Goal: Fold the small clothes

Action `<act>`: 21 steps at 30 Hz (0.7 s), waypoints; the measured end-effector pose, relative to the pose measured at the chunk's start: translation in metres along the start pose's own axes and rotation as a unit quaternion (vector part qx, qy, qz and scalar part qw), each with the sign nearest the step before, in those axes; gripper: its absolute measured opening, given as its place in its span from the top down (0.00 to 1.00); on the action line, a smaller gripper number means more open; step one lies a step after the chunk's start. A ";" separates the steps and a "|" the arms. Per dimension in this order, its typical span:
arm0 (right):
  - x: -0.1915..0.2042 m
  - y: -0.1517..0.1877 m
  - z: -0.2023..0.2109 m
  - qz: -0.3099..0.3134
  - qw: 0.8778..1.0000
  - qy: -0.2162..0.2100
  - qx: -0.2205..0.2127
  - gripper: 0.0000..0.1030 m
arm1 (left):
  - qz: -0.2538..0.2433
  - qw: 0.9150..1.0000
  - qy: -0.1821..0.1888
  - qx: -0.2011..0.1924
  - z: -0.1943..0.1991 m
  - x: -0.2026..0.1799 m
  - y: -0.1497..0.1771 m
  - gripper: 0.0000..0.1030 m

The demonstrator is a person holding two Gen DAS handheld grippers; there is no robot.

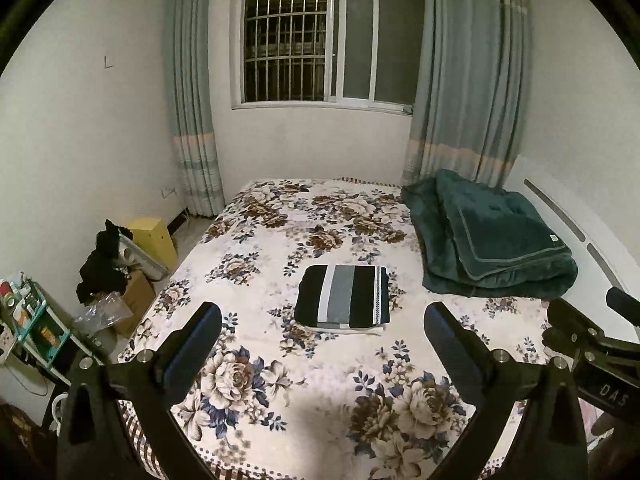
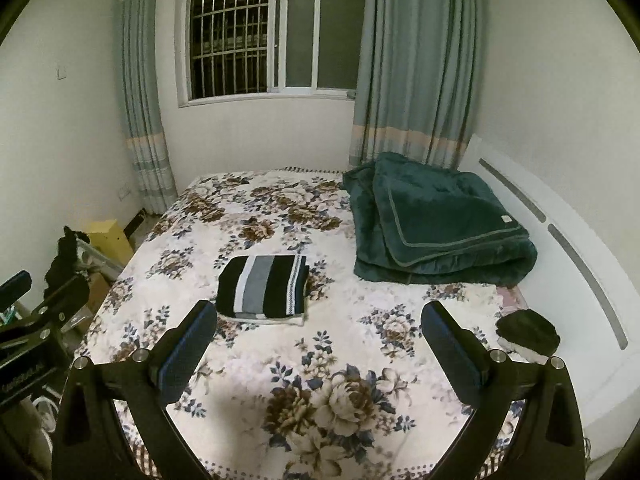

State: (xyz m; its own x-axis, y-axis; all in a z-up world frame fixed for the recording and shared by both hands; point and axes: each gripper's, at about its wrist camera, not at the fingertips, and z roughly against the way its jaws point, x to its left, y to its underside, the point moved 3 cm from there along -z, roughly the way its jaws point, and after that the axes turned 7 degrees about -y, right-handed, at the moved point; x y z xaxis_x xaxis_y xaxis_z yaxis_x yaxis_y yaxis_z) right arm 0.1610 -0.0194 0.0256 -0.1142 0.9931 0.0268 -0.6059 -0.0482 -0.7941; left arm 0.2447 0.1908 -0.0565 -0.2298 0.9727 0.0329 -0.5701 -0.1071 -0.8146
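— Risk from here? Could undo a finished fold: snagging one layer of the striped garment (image 1: 342, 297) with a single finger would drag the stack apart. Could also catch the floral bedspread (image 1: 280, 392) underneath and pull it up with the cloth.

— Agreed. Worth minding the soft mattress too; pressing down near the bundle would likely tilt it and let the layers slide.

— State of the fingers? Left gripper (image 1: 322, 343) spread wide, nothing between. Right gripper (image 2: 319, 338) likewise released, empty, hovering above the near part of the bed.

— And the garment itself? Lying mid-bed, well apart from both tools, already a neat rectangle: black, white and grey stripes, white layer peeking out along the near edge. Near the green blanket (image 2: 436, 220), not touching. Small dark bundle (image 2: 528, 334) by the headboard, too dim to identify.
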 end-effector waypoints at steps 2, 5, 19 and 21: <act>0.000 0.000 0.002 0.002 1.000 0.001 -0.001 0.00 | 0.000 1.000 -0.002 -0.001 0.002 0.001 0.000 0.00; -0.001 0.000 0.004 0.001 1.000 -0.002 0.004 0.00 | 0.002 1.000 -0.006 0.006 0.008 0.002 -0.001 0.00; -0.008 -0.016 0.030 0.012 1.000 -0.017 -0.005 0.00 | 0.002 1.000 -0.007 0.008 0.023 0.003 -0.004 0.00; -0.008 -0.018 0.028 0.012 1.000 -0.019 -0.004 0.00 | 0.000 1.000 -0.007 0.007 0.021 0.003 -0.004 0.00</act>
State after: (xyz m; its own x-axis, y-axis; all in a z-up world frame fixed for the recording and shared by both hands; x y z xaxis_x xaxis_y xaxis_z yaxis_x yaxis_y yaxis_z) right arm 0.1507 -0.0291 0.0567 -0.1592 0.9868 0.0303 -0.5964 -0.0717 -0.7995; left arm 0.2301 0.1898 -0.0408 -0.2415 0.9696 0.0407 -0.5815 -0.1110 -0.8059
